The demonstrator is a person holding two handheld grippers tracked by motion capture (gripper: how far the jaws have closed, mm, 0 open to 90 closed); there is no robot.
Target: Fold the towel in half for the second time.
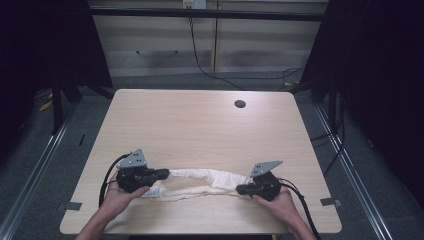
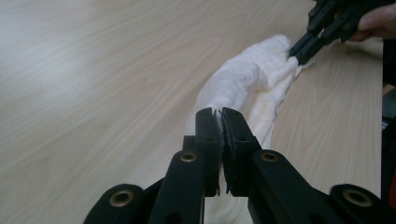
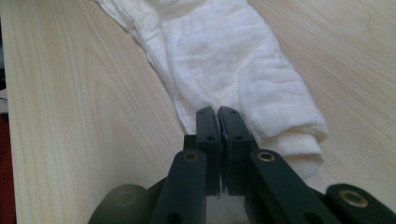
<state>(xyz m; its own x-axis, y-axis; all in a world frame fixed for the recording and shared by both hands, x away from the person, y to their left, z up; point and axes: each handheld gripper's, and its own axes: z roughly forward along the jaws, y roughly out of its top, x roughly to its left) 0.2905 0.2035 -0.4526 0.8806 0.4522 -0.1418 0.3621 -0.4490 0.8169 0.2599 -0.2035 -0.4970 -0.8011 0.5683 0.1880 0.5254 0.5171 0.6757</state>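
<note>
A white cloth point(image 1: 205, 181) lies bunched into a long, loose band near the table's front edge, stretched between my two grippers. My left gripper point(image 1: 166, 173) is shut on the cloth's left end; in the left gripper view its jaws point(image 2: 219, 114) pinch a thin edge while the cloth point(image 2: 243, 79) runs away toward the right gripper point(image 2: 299, 50). My right gripper point(image 1: 241, 189) is shut on the right end. In the right gripper view the jaws point(image 3: 218, 112) close on the edge of the cloth point(image 3: 224, 56), whose rolled fold lies just to their right.
The light wooden table point(image 1: 200, 125) has a round cable hole point(image 1: 240, 104) at the back right. A pale cabinet point(image 1: 210, 40) stands behind it, with a black cable point(image 1: 200, 60) hanging down its front. Dark frames flank both sides.
</note>
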